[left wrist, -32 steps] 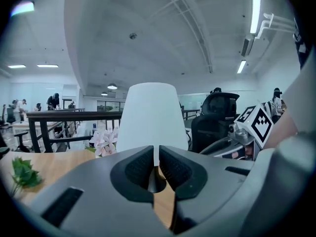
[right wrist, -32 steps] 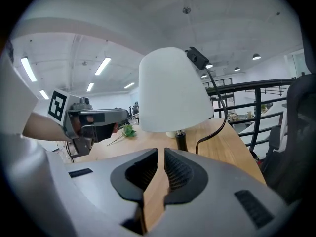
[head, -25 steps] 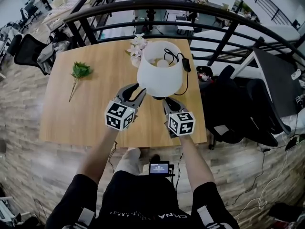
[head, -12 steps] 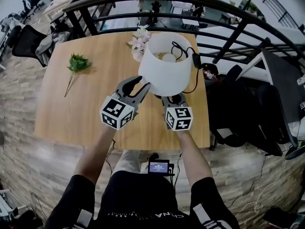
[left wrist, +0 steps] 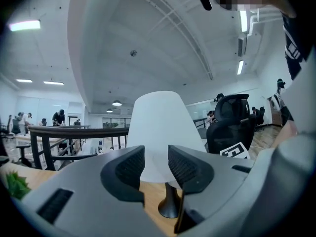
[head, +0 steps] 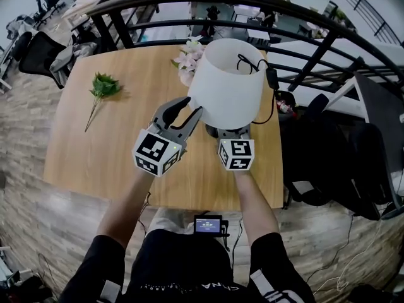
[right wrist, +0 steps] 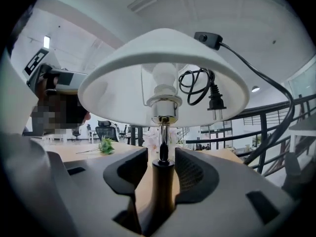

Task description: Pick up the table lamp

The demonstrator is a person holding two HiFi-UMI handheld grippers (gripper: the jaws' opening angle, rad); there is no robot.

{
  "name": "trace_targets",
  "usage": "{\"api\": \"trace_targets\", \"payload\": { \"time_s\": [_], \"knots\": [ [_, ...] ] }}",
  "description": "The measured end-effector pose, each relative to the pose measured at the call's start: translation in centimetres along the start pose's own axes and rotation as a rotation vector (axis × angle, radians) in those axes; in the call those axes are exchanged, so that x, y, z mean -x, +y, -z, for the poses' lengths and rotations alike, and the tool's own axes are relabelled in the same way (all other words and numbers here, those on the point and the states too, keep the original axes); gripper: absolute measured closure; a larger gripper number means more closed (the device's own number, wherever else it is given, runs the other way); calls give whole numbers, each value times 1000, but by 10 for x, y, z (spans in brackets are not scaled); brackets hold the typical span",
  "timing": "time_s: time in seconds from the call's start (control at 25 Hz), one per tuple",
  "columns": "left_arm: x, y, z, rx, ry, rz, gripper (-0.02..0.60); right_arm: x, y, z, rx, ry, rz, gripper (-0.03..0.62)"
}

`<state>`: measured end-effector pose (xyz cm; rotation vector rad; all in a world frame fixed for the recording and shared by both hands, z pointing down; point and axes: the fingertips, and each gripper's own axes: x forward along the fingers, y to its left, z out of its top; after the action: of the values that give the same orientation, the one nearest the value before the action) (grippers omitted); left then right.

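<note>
- The table lamp (head: 227, 90) stands on its dark base (left wrist: 169, 209) near the right edge of the tabletop (head: 113, 150), about midway between the near and far edges.
- Its white shade (right wrist: 163, 78) rises above both tongs. A black cord (head: 252, 65) hangs over the shade's rim, and the plug (right wrist: 213, 95) dangles inside the shade.
- The right tongs (right wrist: 162, 169) sit on the near side of the lamp, under the shade. The dark stem (right wrist: 160, 196) stands upright between the two jaws.
- The right jaws have just been opening and now stand wide. A strip of tabletop shows on the left of the stem and a thin gap on its right, so the pads do not press on it.
- The left tongs (left wrist: 156, 164) are just beside the lamp on its left, aimed slantwise at the shade. From the head view I cannot tell whether a tip brushes the shade.
- The left jaws have just been opening slightly and are moderately apart. Nothing is between them; the shade and base show beyond the gap.
- Both tongs point level.
- The left forearm (head: 126, 201) and the right forearm (head: 252, 201) reach forward across the near edge of the tabletop. The left one angles in toward the lamp.
</note>
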<state>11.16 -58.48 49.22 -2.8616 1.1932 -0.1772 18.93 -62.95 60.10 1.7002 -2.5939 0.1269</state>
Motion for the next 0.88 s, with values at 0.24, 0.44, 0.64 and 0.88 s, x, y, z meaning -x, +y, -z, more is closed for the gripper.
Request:
{"api": "trace_targets", "payload": {
  "time_s": [0.24, 0.44, 0.64, 0.88],
  "knots": [
    [-5, 4, -1, -13, -9, -3, 442, -22, -4, -12, 33, -61, 7, 430],
    [-10, 14, -3, -20, -6, -23, 442, -39, -3, -24, 54, -109, 1, 430],
    [-12, 28, -2, -24, 9, -40, 442, -45, -8, -32, 54, -129, 36, 510],
    [-19, 36, -6, -26, 5, -30, 442, -54, -10, -36, 25, -101, 28, 516]
  ]
}}
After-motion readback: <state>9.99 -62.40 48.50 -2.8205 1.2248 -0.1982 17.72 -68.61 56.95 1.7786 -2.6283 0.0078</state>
